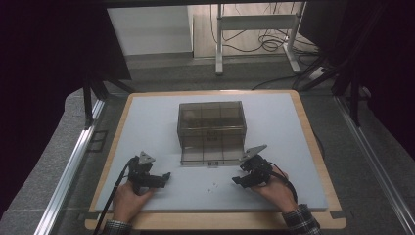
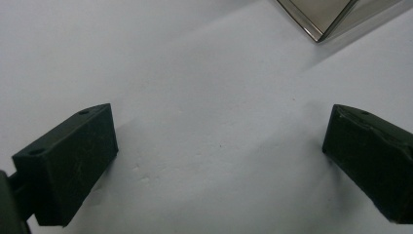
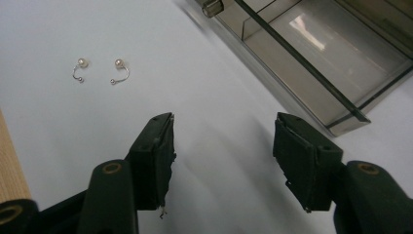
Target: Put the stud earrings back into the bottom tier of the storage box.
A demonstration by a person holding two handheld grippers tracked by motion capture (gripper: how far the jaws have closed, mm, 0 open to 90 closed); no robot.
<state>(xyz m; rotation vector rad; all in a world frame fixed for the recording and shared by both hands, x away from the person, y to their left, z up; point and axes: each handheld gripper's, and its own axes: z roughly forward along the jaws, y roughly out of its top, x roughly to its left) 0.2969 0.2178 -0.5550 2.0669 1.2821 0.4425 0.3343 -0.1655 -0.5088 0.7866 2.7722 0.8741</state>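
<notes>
So the box sits mid-surface, its drawer pulled toward me; two earrings lie just in front, between my grippers.

place: lab or test room, not a home | work surface: white board on a wood-edged table, metal rails along both sides | surround: dark curtains left and right | floor behind: loose cables, legs of a white desk frame
</notes>
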